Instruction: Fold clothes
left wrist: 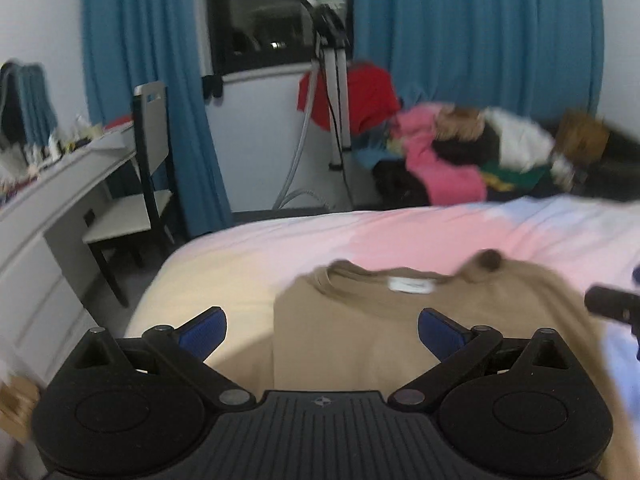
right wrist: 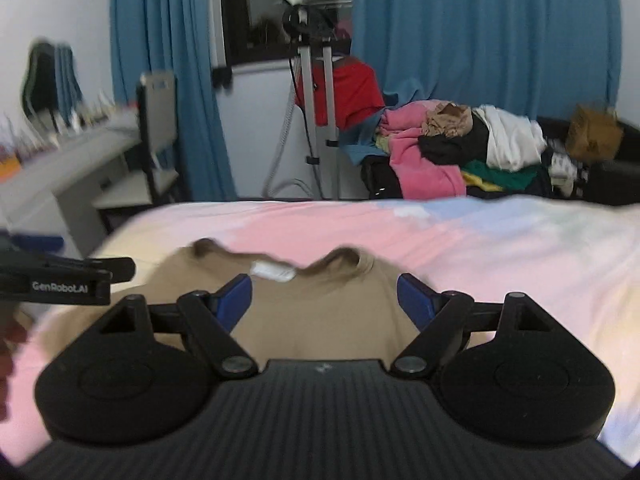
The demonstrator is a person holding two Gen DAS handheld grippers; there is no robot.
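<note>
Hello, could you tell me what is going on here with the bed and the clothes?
A person is folding clothes with two handheld claws. A tan T-shirt lies on the pastel bed, collar and white label away from the cameras. The left claw and right claw are both open above it, gripping nothing. A pile of unfolded clothes waits beyond the bed.
</note>
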